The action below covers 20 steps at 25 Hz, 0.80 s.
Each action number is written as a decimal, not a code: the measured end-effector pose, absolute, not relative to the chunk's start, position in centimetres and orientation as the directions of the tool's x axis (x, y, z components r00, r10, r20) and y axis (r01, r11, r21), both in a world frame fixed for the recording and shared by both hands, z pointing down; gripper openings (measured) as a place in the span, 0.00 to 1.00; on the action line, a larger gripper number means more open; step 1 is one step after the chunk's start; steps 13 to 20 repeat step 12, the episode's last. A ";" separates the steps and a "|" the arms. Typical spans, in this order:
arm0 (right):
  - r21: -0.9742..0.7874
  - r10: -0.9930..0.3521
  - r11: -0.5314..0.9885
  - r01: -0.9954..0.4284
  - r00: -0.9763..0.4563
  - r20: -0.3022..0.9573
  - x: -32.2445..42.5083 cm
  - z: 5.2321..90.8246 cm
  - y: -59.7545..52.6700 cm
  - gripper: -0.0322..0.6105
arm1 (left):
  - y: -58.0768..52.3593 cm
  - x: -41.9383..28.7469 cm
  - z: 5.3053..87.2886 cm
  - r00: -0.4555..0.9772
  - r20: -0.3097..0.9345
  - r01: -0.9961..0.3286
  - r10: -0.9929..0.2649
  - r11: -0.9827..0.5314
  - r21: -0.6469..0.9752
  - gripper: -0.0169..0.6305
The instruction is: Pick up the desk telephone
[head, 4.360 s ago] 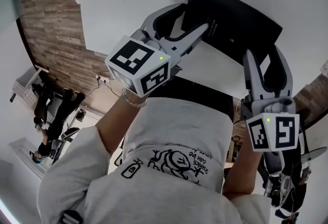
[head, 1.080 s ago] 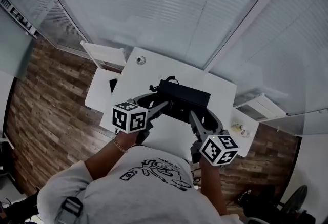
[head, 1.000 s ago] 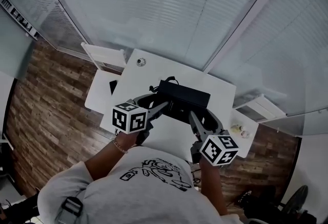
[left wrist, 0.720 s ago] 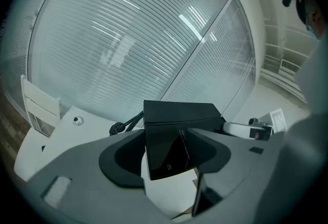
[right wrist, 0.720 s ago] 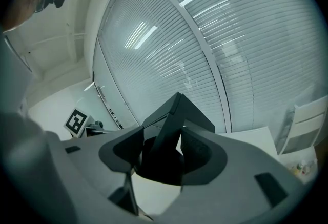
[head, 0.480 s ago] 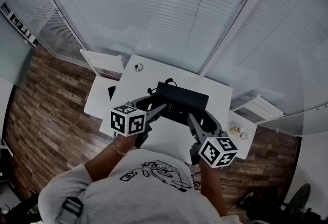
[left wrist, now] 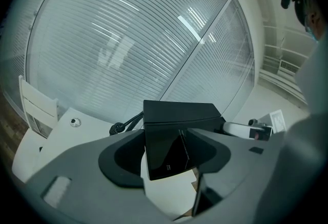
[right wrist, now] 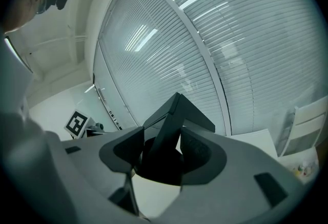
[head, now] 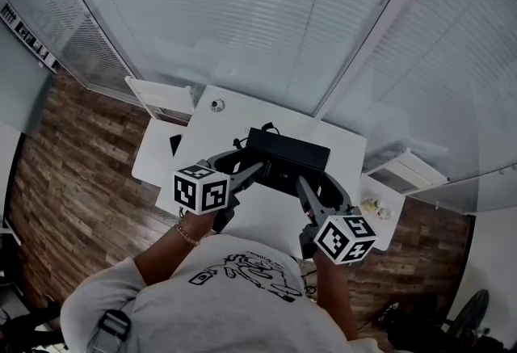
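The desk telephone [head: 287, 156] is a black, flat-topped box held between my two grippers, over the white table [head: 212, 127]. My left gripper [head: 257, 169] is shut on its left side. My right gripper [head: 302, 182] is shut on its right side. In the left gripper view the telephone [left wrist: 177, 133] fills the gap of the left gripper [left wrist: 169, 152], and its cord [left wrist: 126, 124] trails off the back. In the right gripper view the telephone [right wrist: 171, 120] sits edge-on in the right gripper [right wrist: 161, 159]. Its underside is hidden.
A small round object [head: 216, 105] lies near the table's far edge. A white chair [head: 158, 96] and a low white top with a dark item [head: 175, 144] stand at the left. A white shelf [head: 408, 169] and small bottles [head: 375, 207] are at the right. Slatted glass walls rise behind.
Since 4.4 s ago the table and grippers have come to look far smaller and farther from the head camera. Over the last second the grippers and telephone have barely shifted.
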State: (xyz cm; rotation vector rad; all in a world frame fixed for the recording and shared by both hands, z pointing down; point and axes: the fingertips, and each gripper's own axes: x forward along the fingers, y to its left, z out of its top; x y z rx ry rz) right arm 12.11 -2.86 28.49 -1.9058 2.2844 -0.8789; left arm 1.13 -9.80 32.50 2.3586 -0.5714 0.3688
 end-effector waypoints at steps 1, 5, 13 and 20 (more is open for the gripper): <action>-0.443 -0.916 0.085 -0.892 -0.245 0.318 12.1 28.5 -2.9 0.37 | -9.8 1.1 32.5 0.864 0.403 -0.492 -0.302 -0.677 0.548 0.40; -0.444 -0.917 0.085 -0.892 -0.245 0.316 12.1 28.5 -2.9 0.37 | -9.8 1.1 32.4 0.863 0.403 -0.493 -0.304 -0.679 0.544 0.40; -0.442 -0.917 0.086 -0.893 -0.244 0.314 12.2 28.8 -3.1 0.37 | -10.2 1.2 32.7 0.863 0.403 -0.493 -0.304 -0.680 0.543 0.40; -0.442 -0.917 0.086 -0.893 -0.244 0.314 12.2 28.8 -3.1 0.37 | -10.2 1.2 32.7 0.863 0.403 -0.493 -0.304 -0.680 0.543 0.40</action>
